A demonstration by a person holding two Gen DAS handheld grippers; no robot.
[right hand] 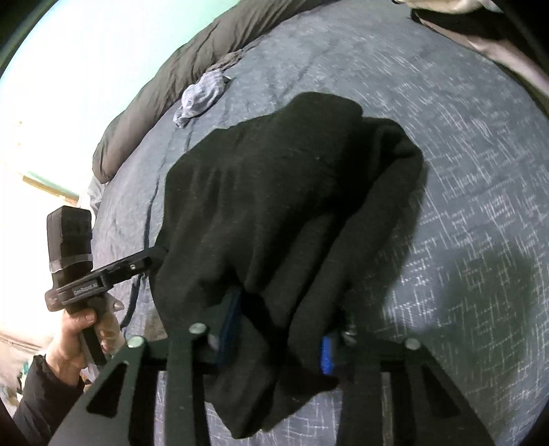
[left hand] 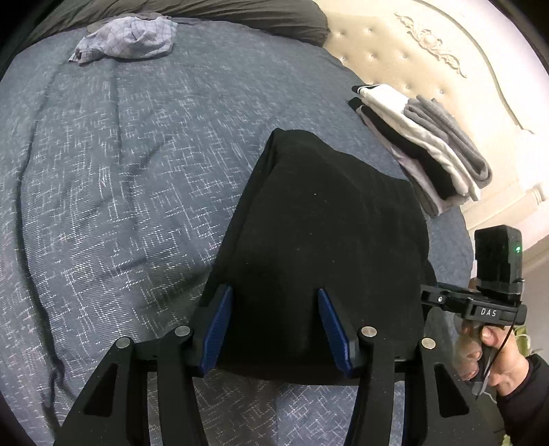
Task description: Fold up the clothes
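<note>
Left wrist view: left tongs [left hand: 276, 326] at bottom centre, blue pads [left hand: 219, 329] spread wide, nothing pinched; black garment [left hand: 319, 247] lies between and beyond them, its near edge across the gap. Garment is a folded dark slab running from frame centre down to the tongs, resting on the bed [left hand: 120, 188], grey-blue cover w/ white crosshatch. Right edge of frame: right hand [left hand: 494, 356] grips the other tool's handle, dark sleeve below it; that tool's nose reaches in toward the garment's right edge, contact there hidden. Folded stack [left hand: 422, 147] (white, black, grey items) sits upper right, just beside the garment's far corner, against a cream tufted headboard [left hand: 411, 51]. Crumpled checked cloth [left hand: 130, 37] upper left, well apart from the garment. Dark duvet [left hand: 240, 13] along top edge

Right wrist view: right tongs [right hand: 276, 329] at bottom centre, partly buried under the garment [right hand: 281, 192]; cloth drapes over and between the pads, one blue pad [right hand: 327, 356] visible to the right. Jaws not fully together, fabric bunched in the gap, looks pinched, blur limits certainty. Garment here looks lifted and rumpled, folds hanging toward the lens, far end on the bed [right hand: 463, 171]. Left hand [right hand: 73, 343] at lower left holds its tool, nose touching the garment's left edge. Checked cloth [right hand: 202, 96] upper left by the duvet [right hand: 154, 103]
</note>
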